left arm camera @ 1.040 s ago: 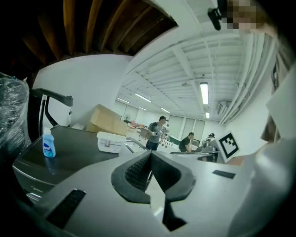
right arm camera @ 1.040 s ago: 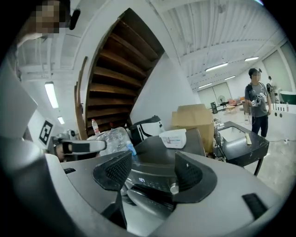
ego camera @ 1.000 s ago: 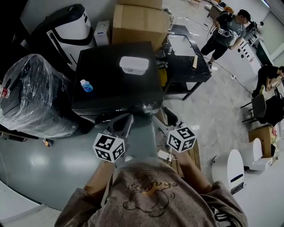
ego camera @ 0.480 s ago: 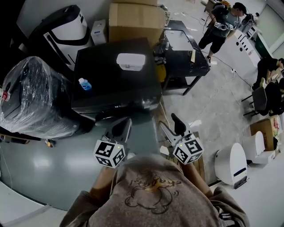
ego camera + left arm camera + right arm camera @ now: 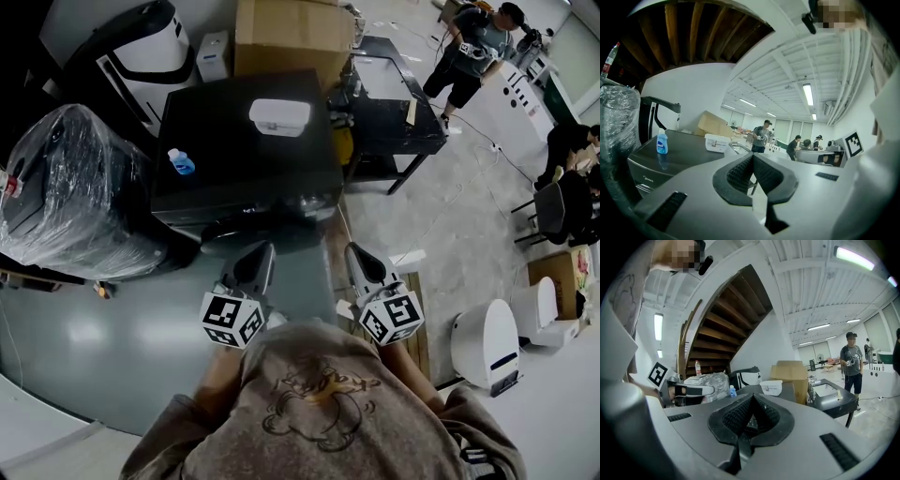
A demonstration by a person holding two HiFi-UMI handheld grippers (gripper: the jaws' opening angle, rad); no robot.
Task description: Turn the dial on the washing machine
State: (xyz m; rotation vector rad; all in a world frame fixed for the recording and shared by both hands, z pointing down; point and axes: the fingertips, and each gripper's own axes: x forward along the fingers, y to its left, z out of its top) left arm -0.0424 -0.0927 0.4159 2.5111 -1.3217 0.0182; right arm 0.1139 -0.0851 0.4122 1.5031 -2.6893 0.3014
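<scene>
Hovering short of the dark grey washing machine (image 5: 234, 183), left gripper (image 5: 255, 255) and right gripper (image 5: 359, 255) have jaws closed on nothing, the right's only just closed; small blue bottle (image 5: 181, 161) and white plastic tub (image 5: 279, 116) sit on top.

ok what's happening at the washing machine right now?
A person stands facing the dark washing machine, a gripper in each hand. The left gripper and right gripper are short of its front, touching nothing. The left's jaws are together; the right's have just closed, with nothing between them. The dial hasn't been reached yet. A white box and a small bottle sit on the machine's top.
</scene>
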